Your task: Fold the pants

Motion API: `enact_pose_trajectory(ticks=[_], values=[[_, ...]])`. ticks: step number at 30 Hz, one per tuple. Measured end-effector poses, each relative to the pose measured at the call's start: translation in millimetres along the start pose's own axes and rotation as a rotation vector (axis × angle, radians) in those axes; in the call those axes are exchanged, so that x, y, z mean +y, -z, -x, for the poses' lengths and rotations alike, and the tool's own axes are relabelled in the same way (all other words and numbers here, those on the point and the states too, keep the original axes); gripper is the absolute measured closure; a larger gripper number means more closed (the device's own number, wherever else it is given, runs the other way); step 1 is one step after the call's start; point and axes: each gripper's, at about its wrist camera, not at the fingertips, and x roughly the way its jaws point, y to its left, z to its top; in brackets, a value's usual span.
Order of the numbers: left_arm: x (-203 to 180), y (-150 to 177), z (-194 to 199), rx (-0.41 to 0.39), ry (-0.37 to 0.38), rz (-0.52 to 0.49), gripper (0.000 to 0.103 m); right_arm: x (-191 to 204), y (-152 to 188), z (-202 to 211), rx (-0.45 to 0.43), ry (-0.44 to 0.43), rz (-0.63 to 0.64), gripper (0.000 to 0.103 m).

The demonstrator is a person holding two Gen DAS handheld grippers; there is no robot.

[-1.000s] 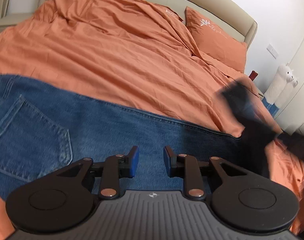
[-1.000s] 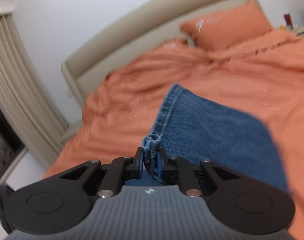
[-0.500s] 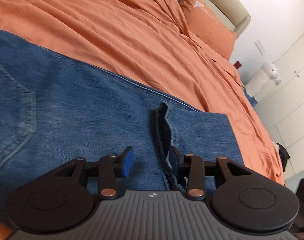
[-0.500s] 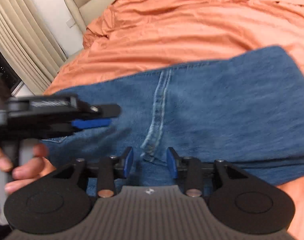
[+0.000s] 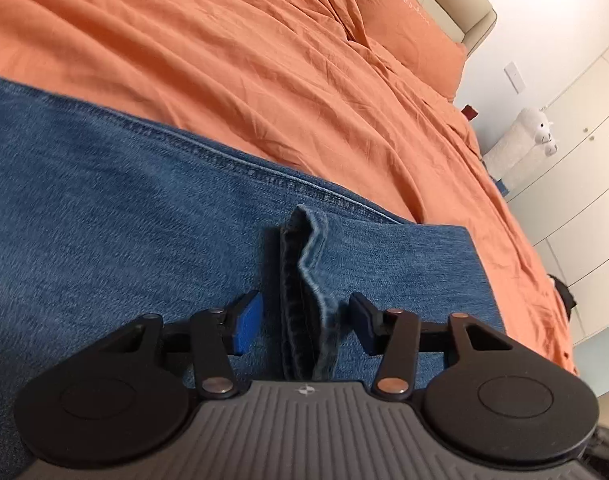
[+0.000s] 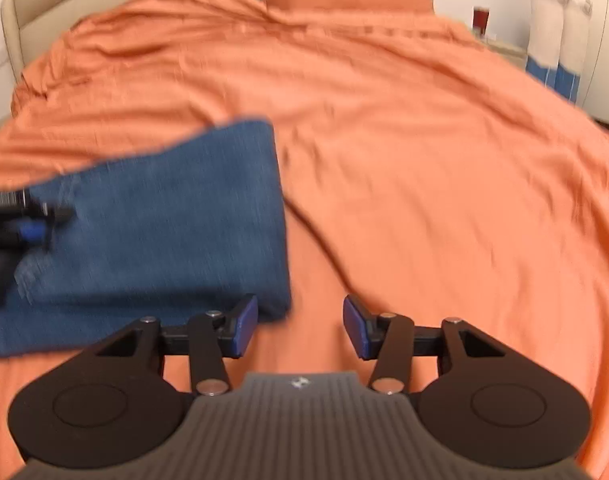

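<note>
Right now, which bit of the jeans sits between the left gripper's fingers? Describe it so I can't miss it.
Start at the orange bedspread, then the blue jeans lying flat across it. Between the open fingers of the left gripper stands the leg hem, the only raised, rumpled ridge with dark inner denim showing.

Raised hem ridge [image 5: 304, 280] between left tool [image 5: 304, 322] pads.

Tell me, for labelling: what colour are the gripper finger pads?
Blue pads, clearest in the left wrist view.
</note>
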Motion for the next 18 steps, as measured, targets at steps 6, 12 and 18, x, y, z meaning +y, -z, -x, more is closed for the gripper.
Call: enact_pose_trajectory(ticks=[6,12,18], values=[[-12.0,4.5,4.6,-0.026,-0.074,-0.068,0.089,15.9,-2.0,-20.9,-0.031,0.034,0.099,0.06],[-25.2,9.1,0.7,-0.004,-0.165,-0.169,0.093,17.4,0.9,-23.0,-0.019,0.047,0.15,0.103],[-30.7,11.9,2.7,0.0,-0.2,-0.21,0.092,4.8,8.2,-36.9,0.063,0.016,0.077,0.103]])
